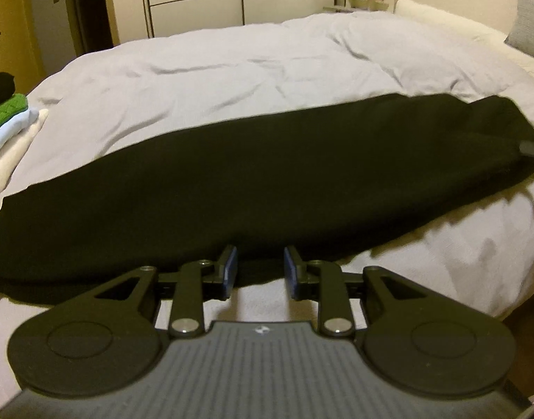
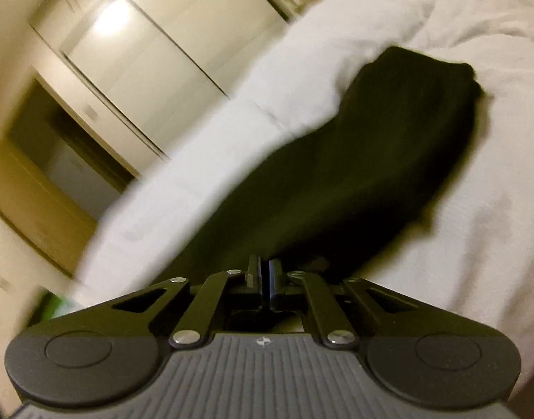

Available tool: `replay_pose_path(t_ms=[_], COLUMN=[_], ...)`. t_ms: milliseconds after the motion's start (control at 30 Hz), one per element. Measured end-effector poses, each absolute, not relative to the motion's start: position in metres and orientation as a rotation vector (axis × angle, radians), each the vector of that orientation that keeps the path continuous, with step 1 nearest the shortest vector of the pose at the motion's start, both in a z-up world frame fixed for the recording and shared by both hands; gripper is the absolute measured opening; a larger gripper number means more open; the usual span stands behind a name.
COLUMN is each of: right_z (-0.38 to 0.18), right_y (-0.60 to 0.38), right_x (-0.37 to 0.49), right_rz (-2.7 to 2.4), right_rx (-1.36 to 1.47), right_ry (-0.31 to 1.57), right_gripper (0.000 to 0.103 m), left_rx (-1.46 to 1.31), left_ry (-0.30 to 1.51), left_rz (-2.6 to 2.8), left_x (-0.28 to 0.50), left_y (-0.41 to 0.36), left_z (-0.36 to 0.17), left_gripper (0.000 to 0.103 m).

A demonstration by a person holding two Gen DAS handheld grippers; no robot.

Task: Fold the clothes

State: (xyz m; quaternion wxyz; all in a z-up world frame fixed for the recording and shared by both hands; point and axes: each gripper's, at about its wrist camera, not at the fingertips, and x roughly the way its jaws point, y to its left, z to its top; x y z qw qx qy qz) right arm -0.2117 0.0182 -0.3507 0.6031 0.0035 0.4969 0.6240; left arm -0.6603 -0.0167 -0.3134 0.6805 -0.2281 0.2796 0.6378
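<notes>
Currently, the long black fabric garment (image 1: pixel 267 174) lies stretched across the pale grey quilted bed cover (image 1: pixel 214 70), its near edge toward the left gripper (image 1: pixel 260 272). That gripper's blue-padded fingers (image 1: pixel 230 272) stand apart — nothing between them. The right gripper (image 2: pixel 265 276) has its fingers pressed together at the garment's end; whether cloth is pinched is unclear. A stack of folded clothes (image 1: pixel 12 122) — black, green, blue, white — sits at the bed's left edge.

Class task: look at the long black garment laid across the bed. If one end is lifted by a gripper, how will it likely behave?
The black garment probably droops and trails, since it lies limp, following the bedding. It likely won't roll or tip, being flat. The right gripper, shut at its end, may pull it sideways; the left gripper is open.
</notes>
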Motion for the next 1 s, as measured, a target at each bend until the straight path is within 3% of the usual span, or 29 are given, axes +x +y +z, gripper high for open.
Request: replay_pose_path(t_ms=[33, 100, 233, 300, 367, 400, 567, 700, 833, 1000], right_z=[-0.353, -0.355, -0.329, -0.321, -0.324, -0.330, -0.340, -0.315, -0.304, -0.347], right_y=[0.015, 0.005, -0.008, -0.002, 0.002, 0.009, 0.033, 0.021, 0.013, 0.022], right_x=[-0.212, -0.214, -0.219, -0.220, -0.224, -0.225, -0.252, -0.269, -0.296, -0.325], right_rz=[1.436, 1.432, 1.429, 1.445, 1.461, 1.454, 1.319, 1.351, 1.522, 1.461], right_rx=[0.000, 0.012, 0.025, 0.027, 0.009, -0.041, -0.305, -0.311, -0.306, -0.508], right_ry=[1.185, 1.236, 1.083, 1.017, 0.984, 0.978, 0.966, 0.850, 0.763, 0.908], right_gripper=[0.012, 0.015, 0.018, 0.026, 0.058, 0.061, 0.062, 0.065, 0.077, 0.079], left_rx=[-0.513, -0.515, -0.519, -0.519, -0.537, -0.566, -0.684, -0.663, -0.652, -0.765], left_ry=[0.626, 0.624, 0.617, 0.612, 0.599, 0.588, 0.586, 0.597, 0.538, 0.601], left_rz=[1.436, 1.445, 1.465, 1.485, 1.494, 1.496, 1.530, 1.517, 1.543, 1.592], left_x=[-0.662, -0.666, -0.673, -0.678, -0.683, -0.686, -0.699, -0.697, -0.702, -0.708], left_y=[-0.017, -0.017, -0.017, -0.011, -0.003, 0.001, 0.007, -0.008, -0.017, -0.023], left_z=[-0.313, -0.312, -0.310, -0.308, -0.310, -0.314, -0.329, -0.317, -0.309, -0.334], left_gripper=[0.024, 0.025, 0.029, 0.029, 0.029, 0.032, 0.032, 0.031, 0.033, 0.033])
